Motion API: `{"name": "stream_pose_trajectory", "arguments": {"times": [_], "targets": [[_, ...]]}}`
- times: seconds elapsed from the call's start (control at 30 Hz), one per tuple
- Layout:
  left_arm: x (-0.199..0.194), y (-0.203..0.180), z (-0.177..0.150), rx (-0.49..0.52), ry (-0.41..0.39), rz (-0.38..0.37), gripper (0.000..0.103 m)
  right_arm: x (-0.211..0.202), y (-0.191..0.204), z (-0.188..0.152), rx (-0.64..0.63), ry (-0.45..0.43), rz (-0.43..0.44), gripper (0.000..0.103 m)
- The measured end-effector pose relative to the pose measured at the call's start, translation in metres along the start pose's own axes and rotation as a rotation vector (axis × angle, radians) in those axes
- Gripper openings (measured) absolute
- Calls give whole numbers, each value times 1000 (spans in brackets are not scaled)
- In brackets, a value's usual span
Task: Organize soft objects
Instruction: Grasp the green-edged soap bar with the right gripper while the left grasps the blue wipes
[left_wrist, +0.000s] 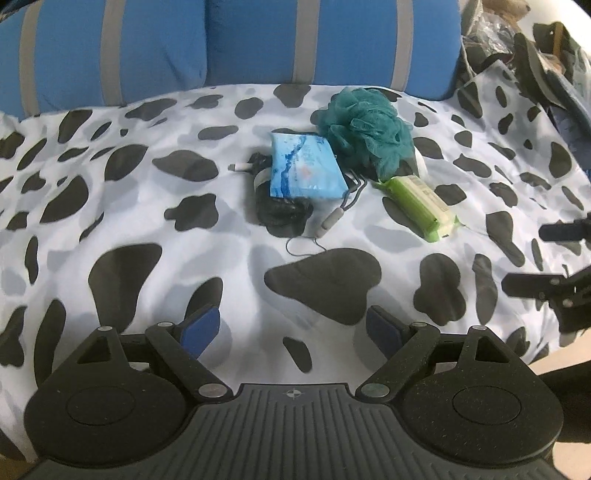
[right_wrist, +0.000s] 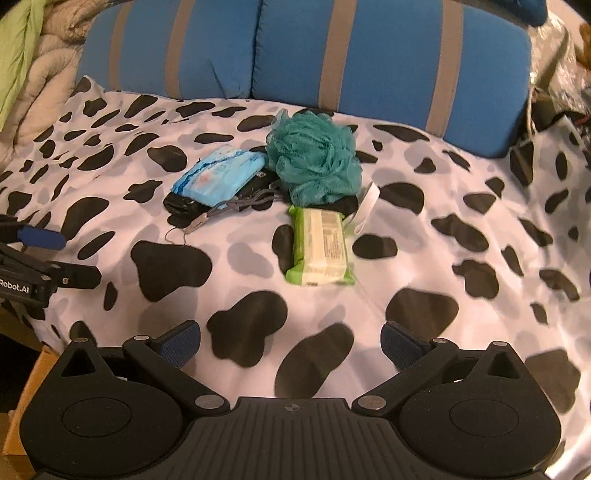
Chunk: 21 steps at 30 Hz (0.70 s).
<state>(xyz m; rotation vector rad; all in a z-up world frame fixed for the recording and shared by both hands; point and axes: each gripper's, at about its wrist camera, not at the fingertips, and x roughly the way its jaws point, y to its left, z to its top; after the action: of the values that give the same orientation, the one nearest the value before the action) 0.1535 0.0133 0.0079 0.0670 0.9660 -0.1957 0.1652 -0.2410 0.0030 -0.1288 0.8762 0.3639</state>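
Note:
On a cow-print sheet lies a small heap: a teal mesh bath pouf, a light-blue tissue pack resting on a black bundle with a grey cord, and a green wet-wipes pack. My left gripper hovers open in front of the heap, nothing between its blue pads. My right gripper is open too, short of the wipes pack.
Blue cushions with grey stripes back the sheet. Dark bags and clutter lie at the far right. A beige quilt with green cloth sits at the far left. A white strip lies beside the pouf.

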Motion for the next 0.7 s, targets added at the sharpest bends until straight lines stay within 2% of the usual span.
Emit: {"name": "stream_pose_trajectory", "arguments": {"times": [0.2,0.4,0.57,0.7], "targets": [[6,-6,7,76,-45,2,87,15,-6,9,-17,-18,-12,103],[15,-13,16,140,-51,6,87,38,-5,18,-84,-1,6,103],[17,-11,24,137,-46,-35,87,63,-20,27,-4,54,44,103],[17,-11,30,152,-56,-46,87,77,-26,34,23,48,47,102]]}}
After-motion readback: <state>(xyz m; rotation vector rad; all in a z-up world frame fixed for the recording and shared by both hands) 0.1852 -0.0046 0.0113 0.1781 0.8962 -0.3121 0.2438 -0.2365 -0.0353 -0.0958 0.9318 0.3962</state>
